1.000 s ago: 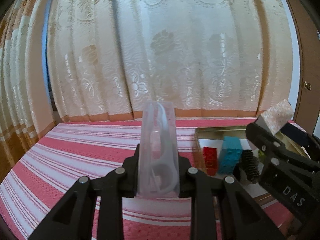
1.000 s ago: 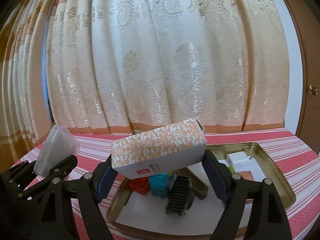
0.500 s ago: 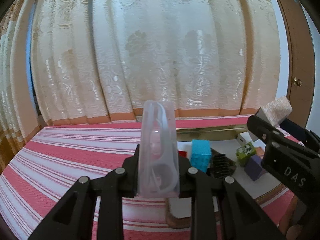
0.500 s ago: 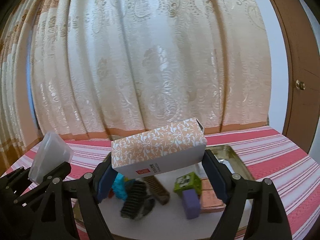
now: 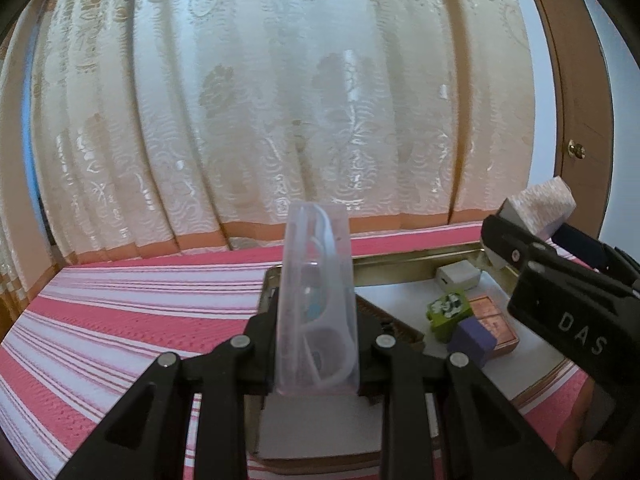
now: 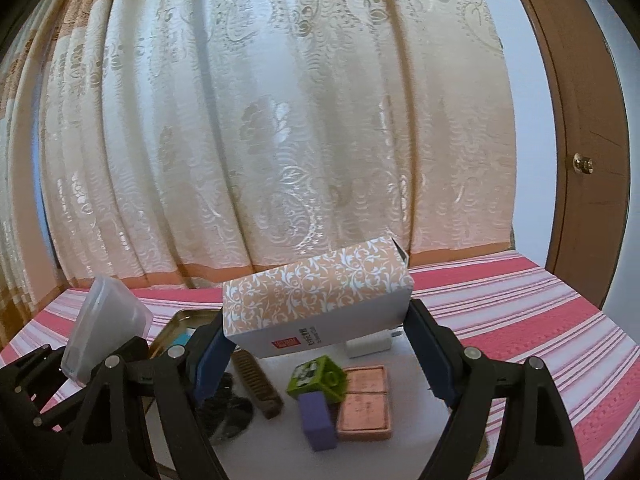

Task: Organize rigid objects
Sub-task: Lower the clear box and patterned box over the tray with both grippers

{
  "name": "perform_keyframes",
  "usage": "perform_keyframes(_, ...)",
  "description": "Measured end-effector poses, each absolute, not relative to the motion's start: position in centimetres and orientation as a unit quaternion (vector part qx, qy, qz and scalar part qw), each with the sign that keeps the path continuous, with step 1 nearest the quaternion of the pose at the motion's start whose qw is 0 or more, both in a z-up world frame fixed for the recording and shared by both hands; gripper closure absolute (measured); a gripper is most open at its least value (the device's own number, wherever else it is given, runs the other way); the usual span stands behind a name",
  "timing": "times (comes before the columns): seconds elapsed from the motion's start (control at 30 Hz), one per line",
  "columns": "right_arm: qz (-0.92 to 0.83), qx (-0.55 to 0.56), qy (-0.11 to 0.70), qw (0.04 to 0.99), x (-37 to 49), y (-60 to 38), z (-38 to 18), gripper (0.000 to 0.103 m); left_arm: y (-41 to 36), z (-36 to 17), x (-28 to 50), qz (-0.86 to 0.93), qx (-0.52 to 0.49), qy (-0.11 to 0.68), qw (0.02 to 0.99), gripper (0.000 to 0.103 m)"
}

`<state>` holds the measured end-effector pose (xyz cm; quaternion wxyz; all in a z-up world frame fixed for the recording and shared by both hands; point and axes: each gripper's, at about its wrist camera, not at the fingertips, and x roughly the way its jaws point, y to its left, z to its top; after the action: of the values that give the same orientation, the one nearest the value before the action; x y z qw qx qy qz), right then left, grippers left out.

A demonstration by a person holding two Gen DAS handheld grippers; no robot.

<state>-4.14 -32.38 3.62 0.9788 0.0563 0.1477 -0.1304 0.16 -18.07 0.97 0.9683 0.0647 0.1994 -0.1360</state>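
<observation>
Two grippers hang over the shallow gold metal tray [image 6: 176, 322], both angled slightly down. Left gripper [image 5: 316, 344] is clamped on a clear plastic case [image 5: 318, 300], upright; right gripper [image 6: 320, 344] pinches a tilted orange floral cardboard box [image 6: 320, 300] by its ends. Under them in the tray: green cube [image 6: 318, 376], purple block [image 6: 318, 420], white charger [image 6: 368, 346], brown comb [image 6: 258, 384].

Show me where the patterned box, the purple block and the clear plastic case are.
patterned box [image 6: 320, 292], right wrist view, on its floral top face.
purple block [image 6: 318, 420], right wrist view, on its top face.
clear plastic case [image 5: 318, 304], left wrist view, on its front edge.
</observation>
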Motion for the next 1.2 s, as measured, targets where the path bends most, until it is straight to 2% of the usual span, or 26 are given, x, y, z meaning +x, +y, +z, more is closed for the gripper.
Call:
perform_keyframes(0.67,-0.177,0.051,0.16,0.97,-3.5,-37.4,3.6,0.02,-22.1,0.7,1.2,-0.166,0.058,0.211,0.962,0.079)
perform_keyframes(1.2,-0.174,0.029,0.206,0.963,-1.4,-37.3,2.2,0.02,-22.5,-0.5,2.6,-0.152,0.059,0.228,0.96,0.079)
